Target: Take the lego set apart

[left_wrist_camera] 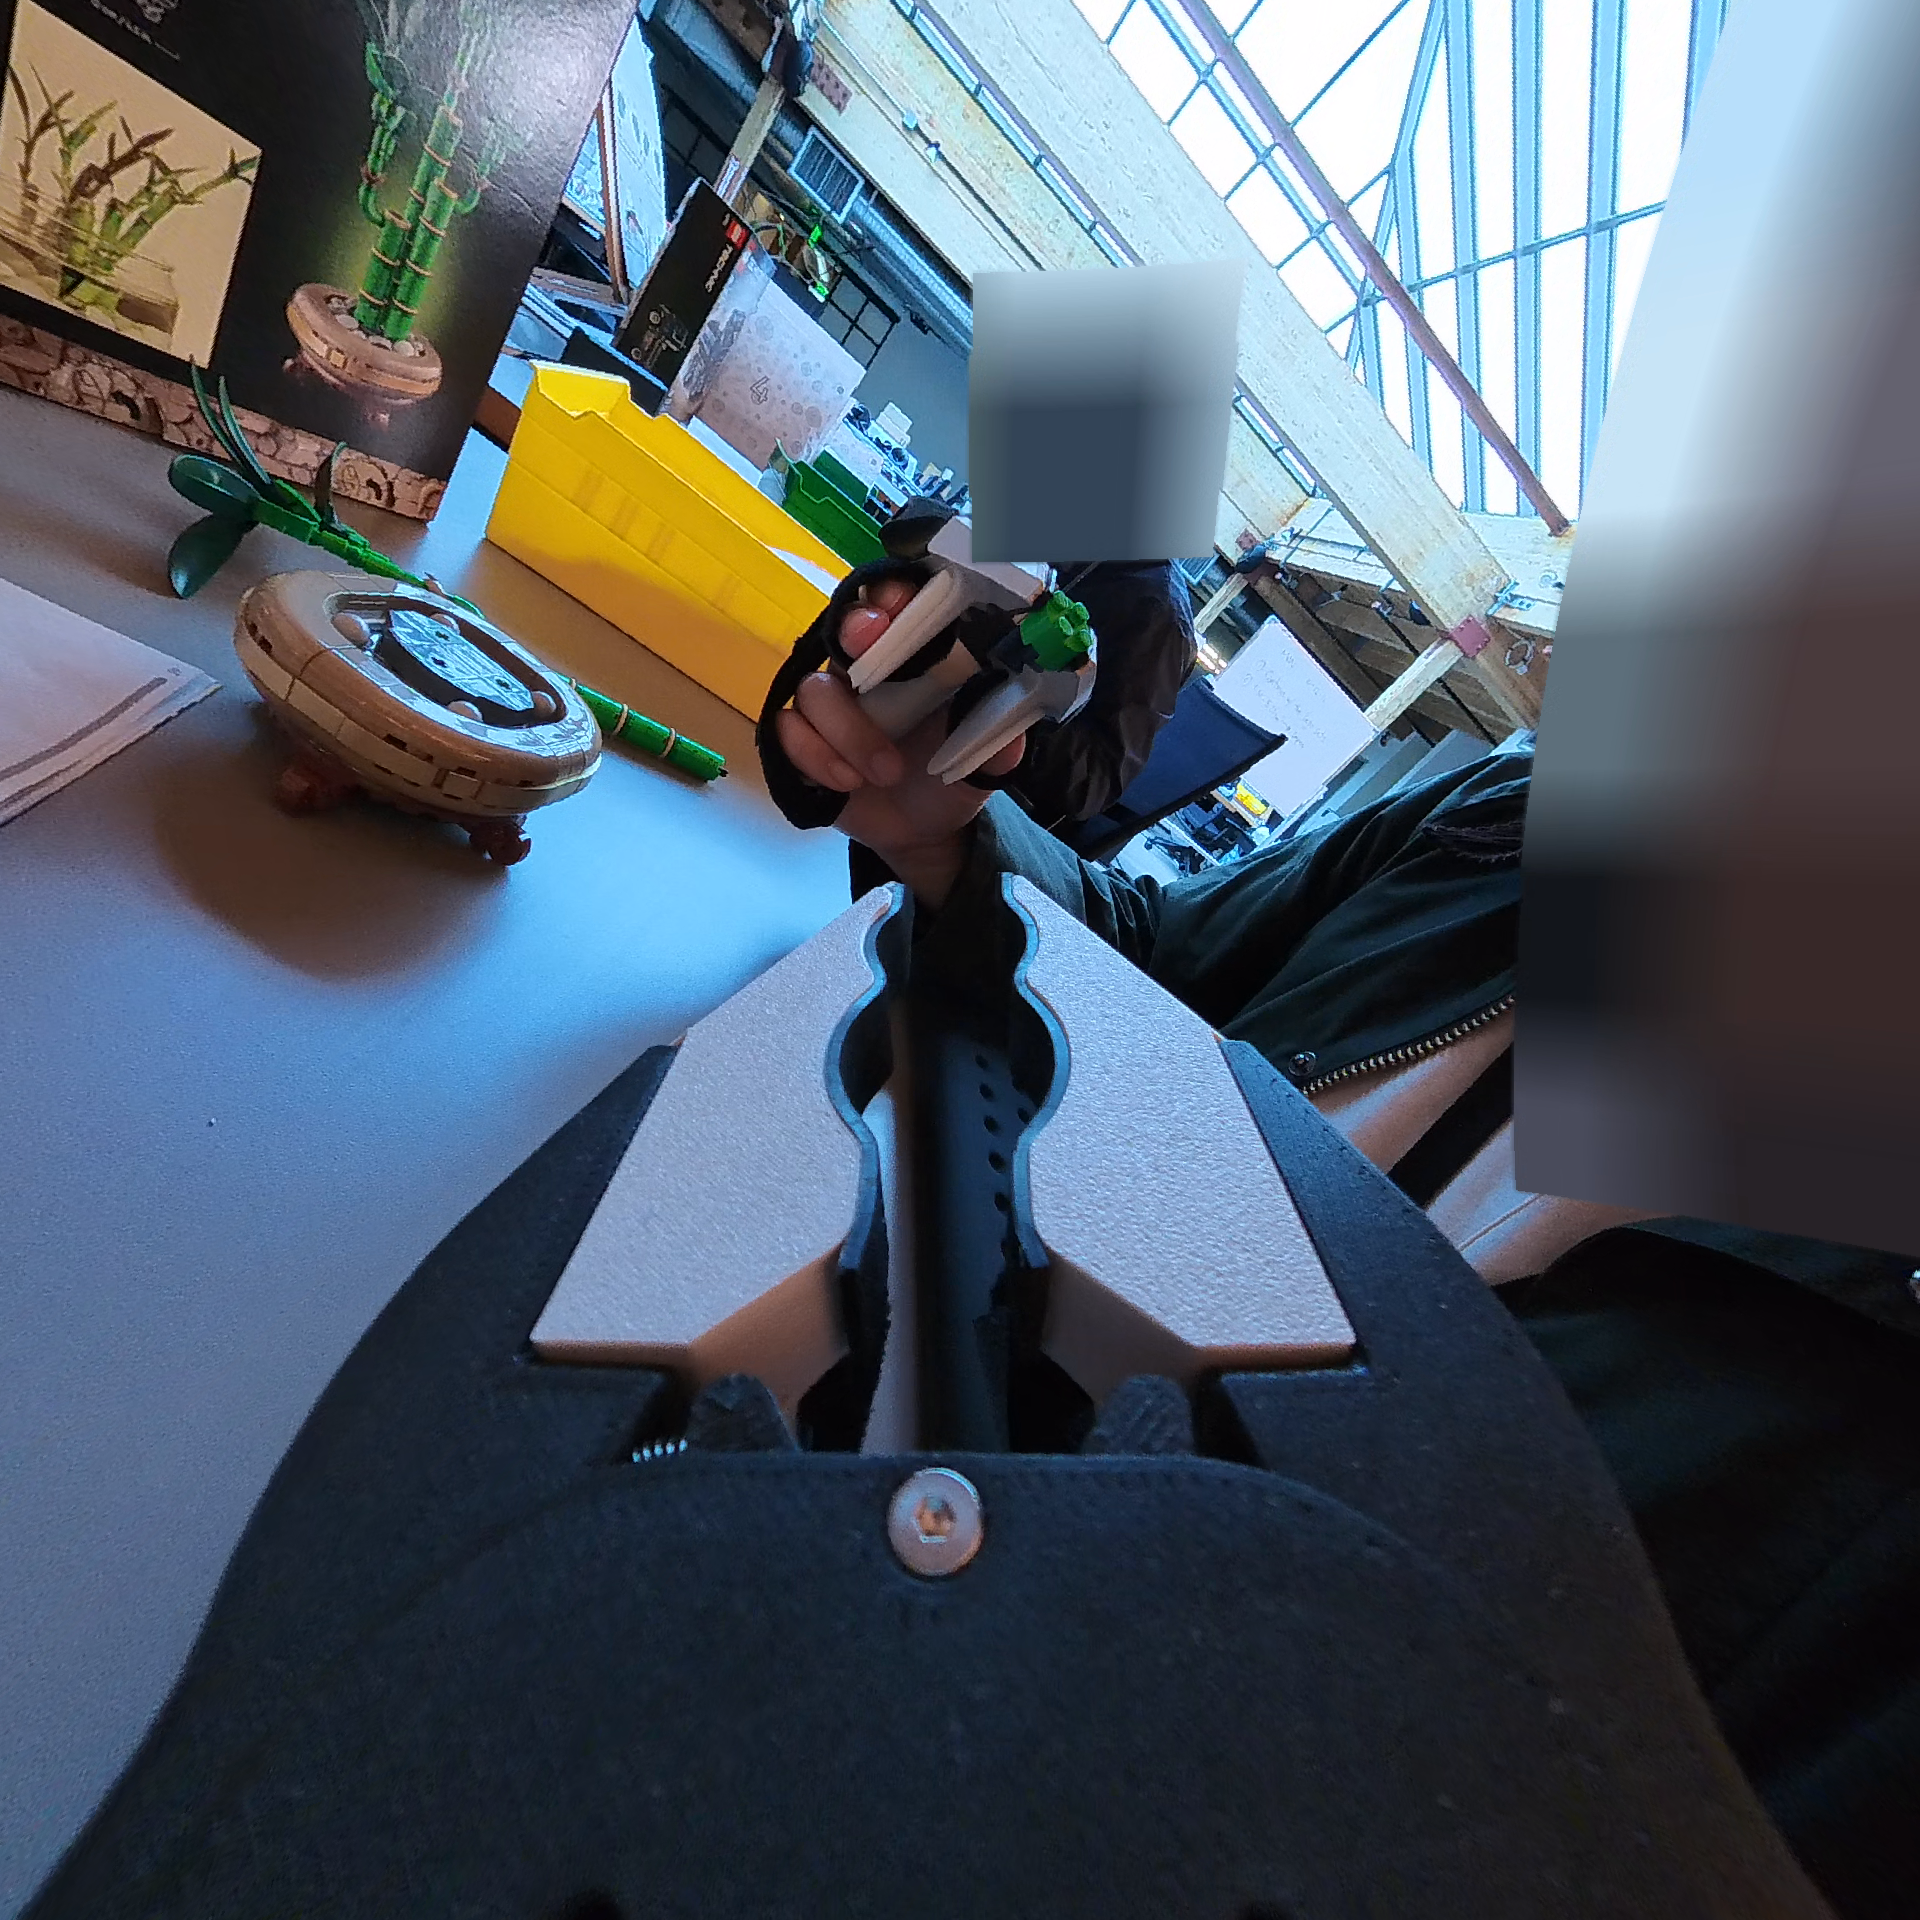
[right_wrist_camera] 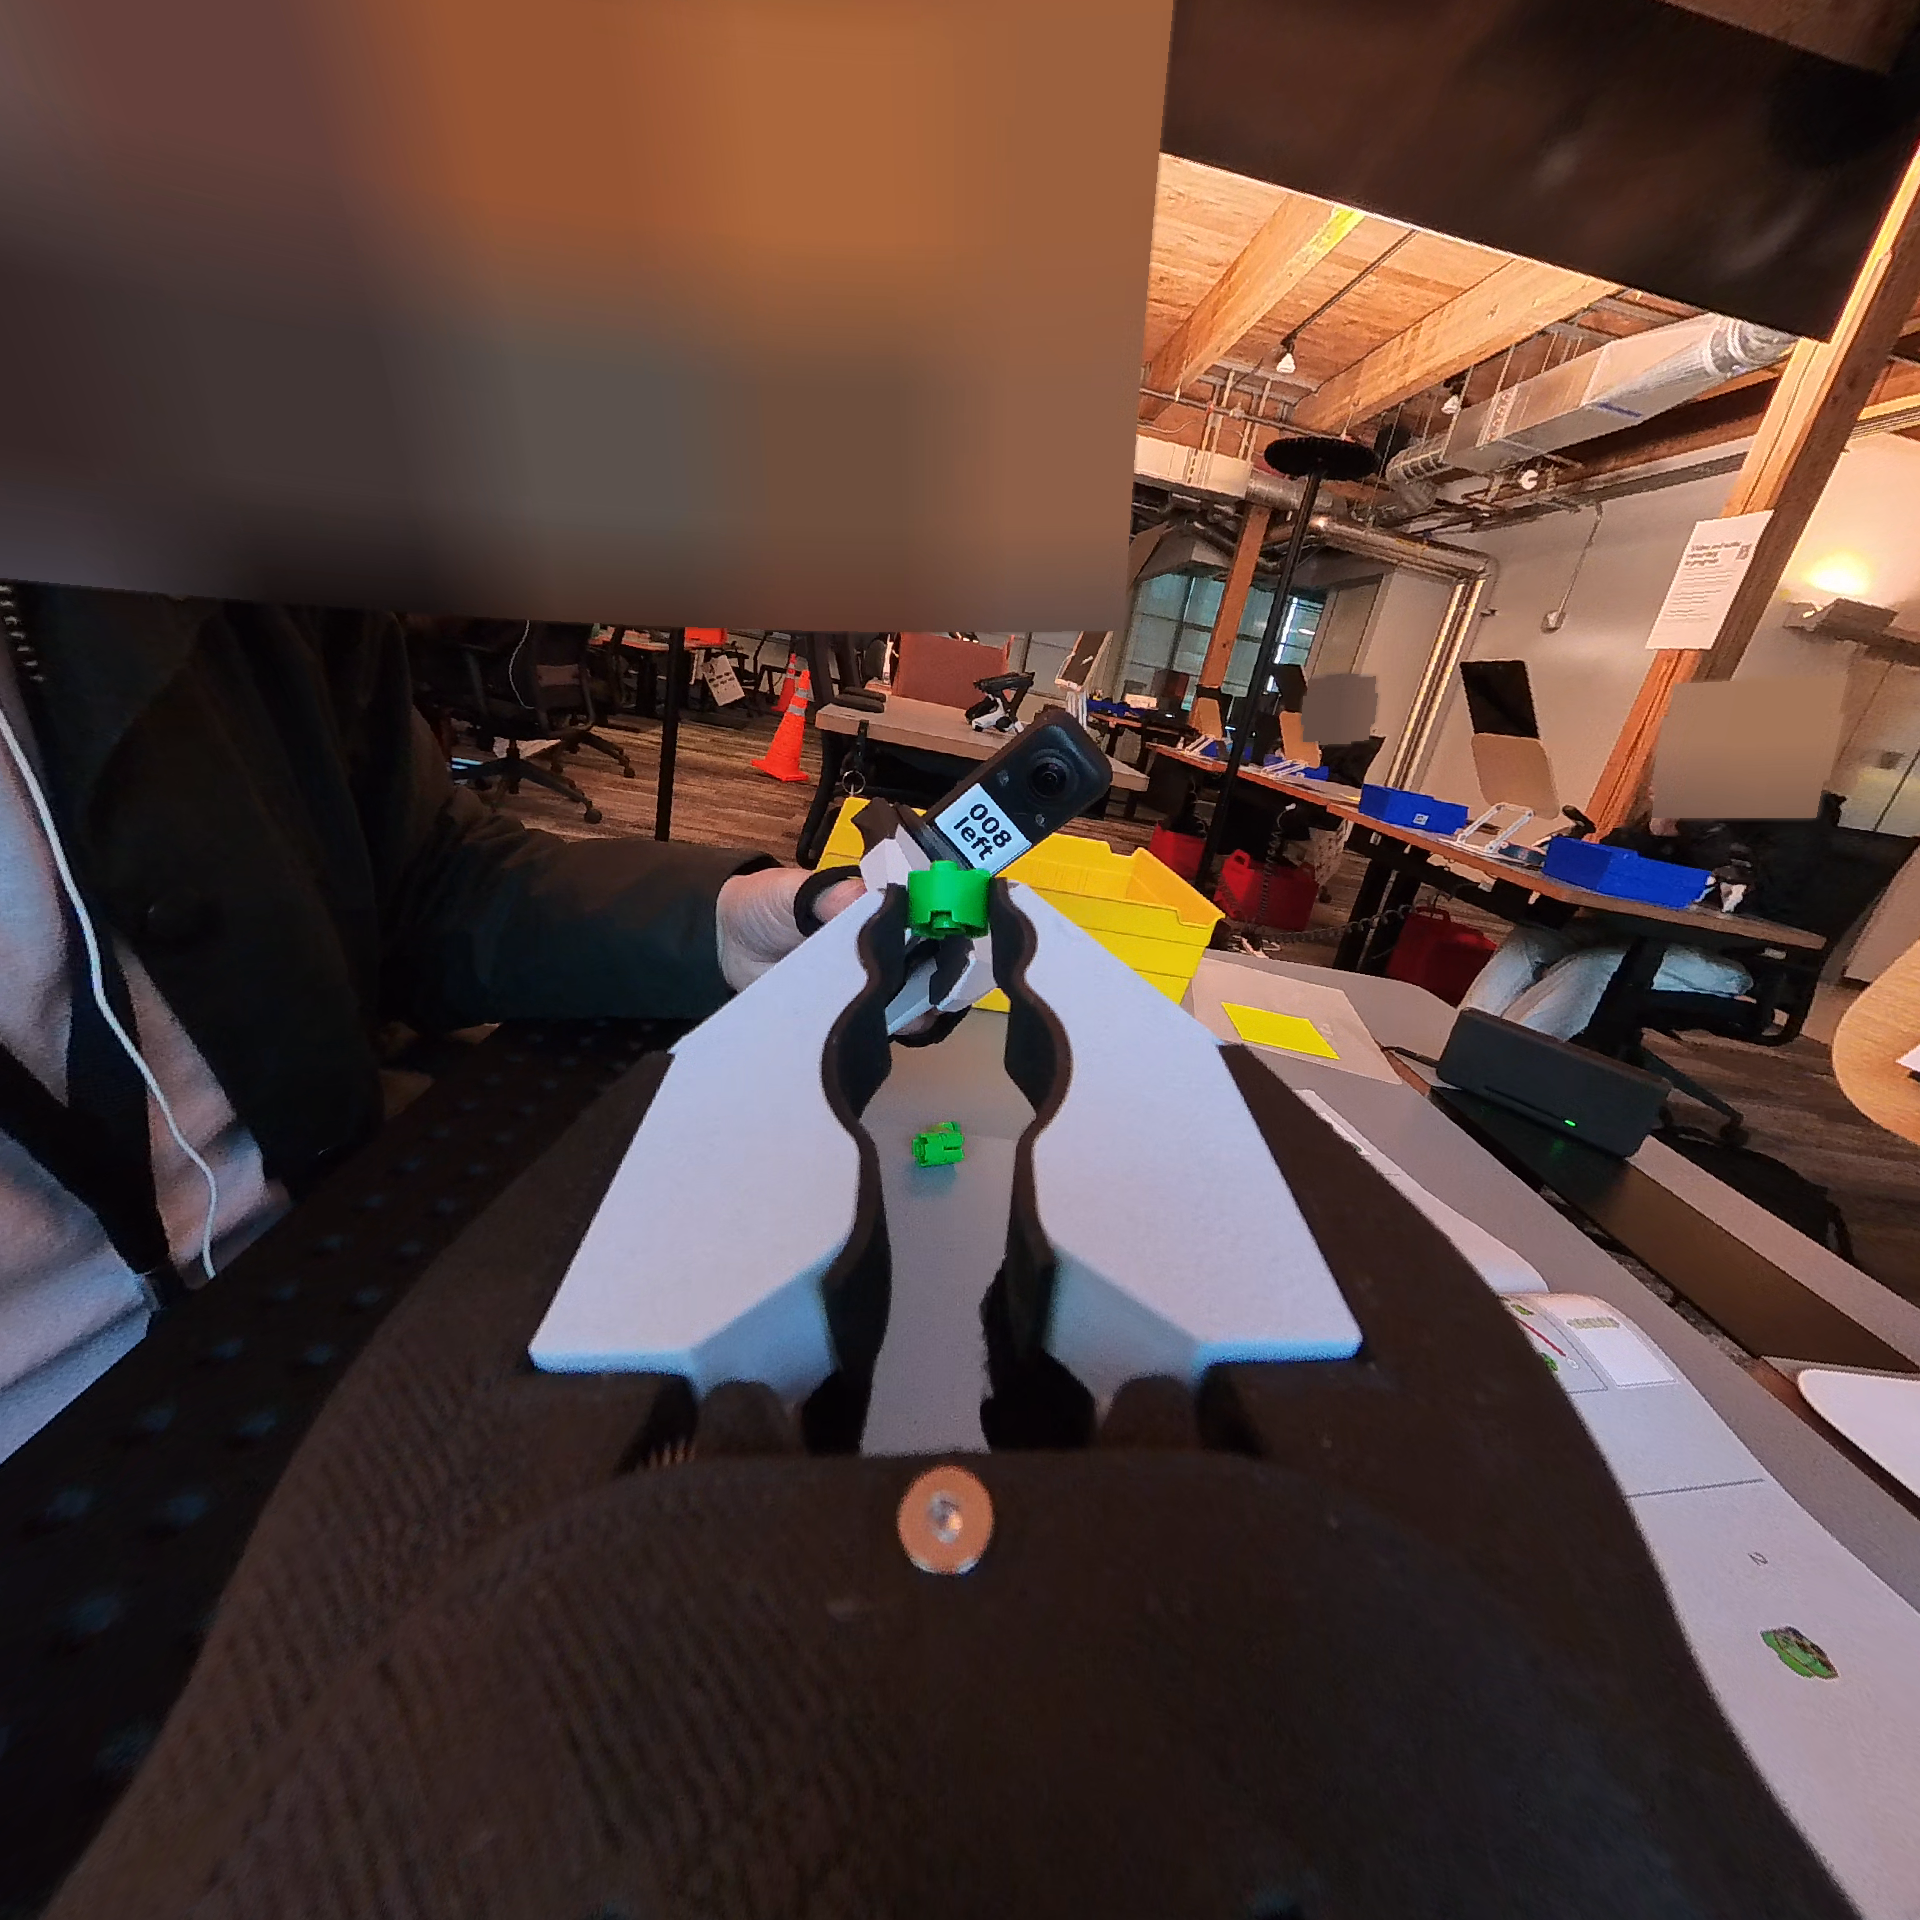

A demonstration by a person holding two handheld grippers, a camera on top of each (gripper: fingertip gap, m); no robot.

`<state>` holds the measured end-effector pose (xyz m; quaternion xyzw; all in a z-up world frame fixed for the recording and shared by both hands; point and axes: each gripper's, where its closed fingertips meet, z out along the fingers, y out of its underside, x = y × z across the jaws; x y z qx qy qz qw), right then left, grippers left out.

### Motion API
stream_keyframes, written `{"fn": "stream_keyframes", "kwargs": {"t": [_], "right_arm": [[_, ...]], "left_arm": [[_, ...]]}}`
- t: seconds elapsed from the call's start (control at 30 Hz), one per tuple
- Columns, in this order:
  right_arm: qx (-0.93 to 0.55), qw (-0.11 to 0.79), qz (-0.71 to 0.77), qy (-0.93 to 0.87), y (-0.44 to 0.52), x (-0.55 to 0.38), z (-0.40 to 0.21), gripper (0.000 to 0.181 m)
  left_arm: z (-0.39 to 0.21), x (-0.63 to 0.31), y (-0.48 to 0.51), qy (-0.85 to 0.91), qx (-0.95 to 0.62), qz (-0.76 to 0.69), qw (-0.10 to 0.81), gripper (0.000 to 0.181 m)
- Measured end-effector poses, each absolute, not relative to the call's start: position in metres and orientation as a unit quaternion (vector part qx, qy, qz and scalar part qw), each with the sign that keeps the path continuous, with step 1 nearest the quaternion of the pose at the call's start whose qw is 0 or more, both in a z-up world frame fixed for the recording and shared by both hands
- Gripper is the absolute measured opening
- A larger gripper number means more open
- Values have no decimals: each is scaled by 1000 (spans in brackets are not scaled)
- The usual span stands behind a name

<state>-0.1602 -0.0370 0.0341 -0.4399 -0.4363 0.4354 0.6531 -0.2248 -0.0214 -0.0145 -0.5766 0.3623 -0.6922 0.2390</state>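
My right gripper (right_wrist_camera: 943,920) is shut on a small round green lego piece (right_wrist_camera: 940,894) and holds it in the air above the grey table. The same gripper (left_wrist_camera: 1039,655) and green piece (left_wrist_camera: 1058,627) show in the left wrist view, held up by a hand. My left gripper (left_wrist_camera: 954,899) has its jaws a little apart with nothing between them. It points at the right hand's sleeve. A tan round lego pot base (left_wrist_camera: 416,696) stands on the table at the left. Green bamboo stalks (left_wrist_camera: 644,727) and a leafy stalk (left_wrist_camera: 270,509) lie beside it. Another small green piece (right_wrist_camera: 937,1146) lies on the table.
A yellow bin (left_wrist_camera: 644,530) stands behind the pot, seen also in the right wrist view (right_wrist_camera: 1122,894). The lego box (left_wrist_camera: 312,208) stands at the back left. A paper booklet (left_wrist_camera: 73,707) lies at the left. A black box (right_wrist_camera: 1548,1081) and printed sheets (right_wrist_camera: 1662,1507) lie at the right.
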Motion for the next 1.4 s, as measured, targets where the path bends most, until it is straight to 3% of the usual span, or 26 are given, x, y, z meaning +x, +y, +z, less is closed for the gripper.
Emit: {"fn": "stream_keyframes", "kwargs": {"t": [1.4], "right_arm": [[-504, 615, 404, -452, -23, -171, 7, 15]], "left_arm": [[-26, -219, -18, 370, -599, -666, 245, 13]]}}
